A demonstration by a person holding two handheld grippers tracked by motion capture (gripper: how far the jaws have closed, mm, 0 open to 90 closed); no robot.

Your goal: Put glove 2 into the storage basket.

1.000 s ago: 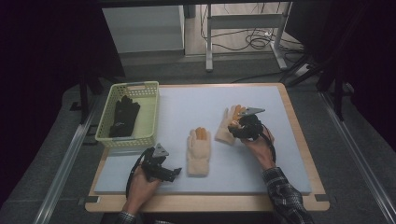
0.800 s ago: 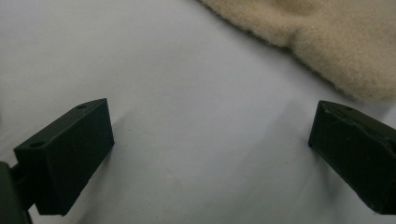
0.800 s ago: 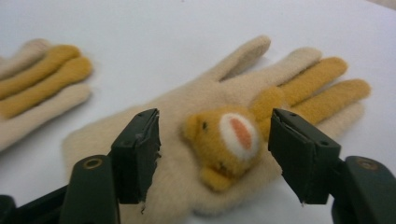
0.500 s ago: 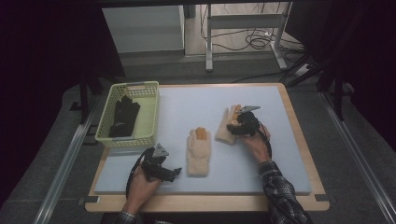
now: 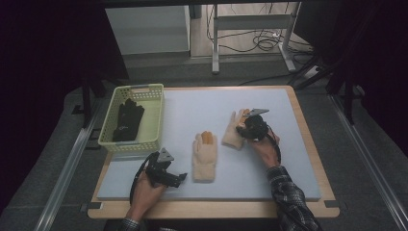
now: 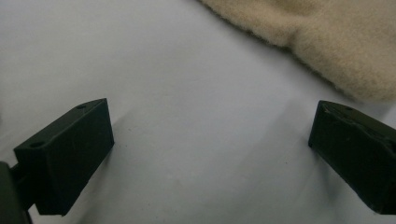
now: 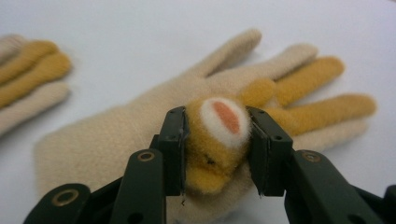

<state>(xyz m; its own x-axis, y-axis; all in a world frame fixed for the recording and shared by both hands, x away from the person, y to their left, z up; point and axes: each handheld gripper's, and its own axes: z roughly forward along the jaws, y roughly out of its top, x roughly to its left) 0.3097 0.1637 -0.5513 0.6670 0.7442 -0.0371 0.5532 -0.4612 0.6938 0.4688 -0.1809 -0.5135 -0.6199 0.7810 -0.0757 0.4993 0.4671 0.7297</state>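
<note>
At far left a green basket (image 5: pixel 155 103) sits on the mat's left edge with one pair of black gloves (image 5: pixel 127 120) already lying inside; judged from that, the sorting of gloves into the basket appears partly done. Next, the left gripper (image 5: pixel 179 179) rests low on the pale mat (image 5: pixel 202 103) near the front edge, its jaws spread wide with nothing between them; in the left gripper view bare mat lies between the jaws and the cuff of the near glove (image 6: pixel 322 42) lies just beyond the right-hand jaw, not touched. That near glove (image 5: pixel 204 156) lies flat at mid-mat, fingers pointing away from the person, cuff just beside the left gripper. To its right, the far glove (image 5: pixel 233 134) lies flat, slightly apart from its mate. The right gripper (image 7: pixel 217 135) is closed on a yellow padded piece, with a white and orange spot, standing up from the far glove (image 7: pixel 93 140); the jaws pinch it from both sides. The glove body looks to be resting on the mat, not yet lifted. Remaining, in my judgement: raise the far glove, deal with the near glove, and carry both across to the basket. Whether the two cream gloves must first be paired cannot be determined.
</note>
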